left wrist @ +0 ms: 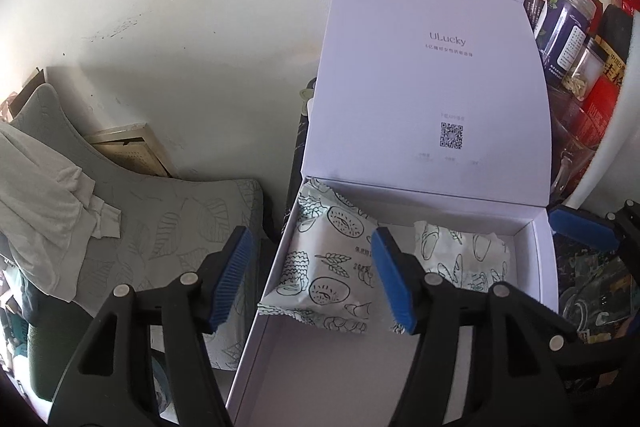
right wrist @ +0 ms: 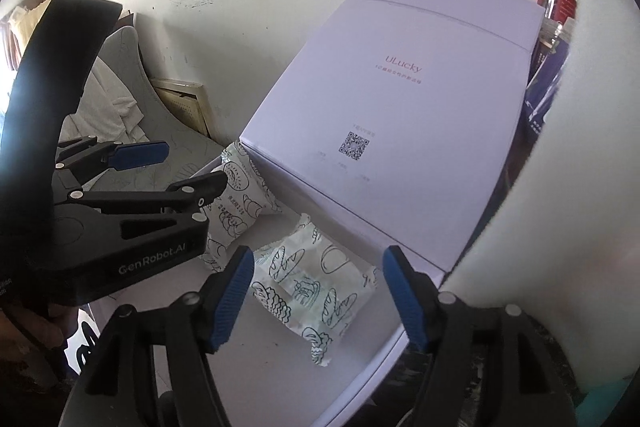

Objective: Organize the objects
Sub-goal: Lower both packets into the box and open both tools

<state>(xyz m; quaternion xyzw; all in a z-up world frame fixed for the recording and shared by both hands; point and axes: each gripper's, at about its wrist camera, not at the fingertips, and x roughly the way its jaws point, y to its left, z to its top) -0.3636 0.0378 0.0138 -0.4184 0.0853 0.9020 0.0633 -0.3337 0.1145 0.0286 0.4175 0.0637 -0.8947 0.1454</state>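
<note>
While its lid stands raised, white box (left wrist: 540,267) holds two printed snack packets (left wrist: 328,267) (right wrist: 308,291) lying side by side; left gripper (left wrist: 312,279) and right gripper (right wrist: 318,297) hover above, jaws wide, empty.

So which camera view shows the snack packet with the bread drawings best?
The right wrist view: the bread-print packet lies whole between the open right gripper fingers, inside the white box. In the left wrist view, a finger of the left gripper partly covers that packet.
</note>
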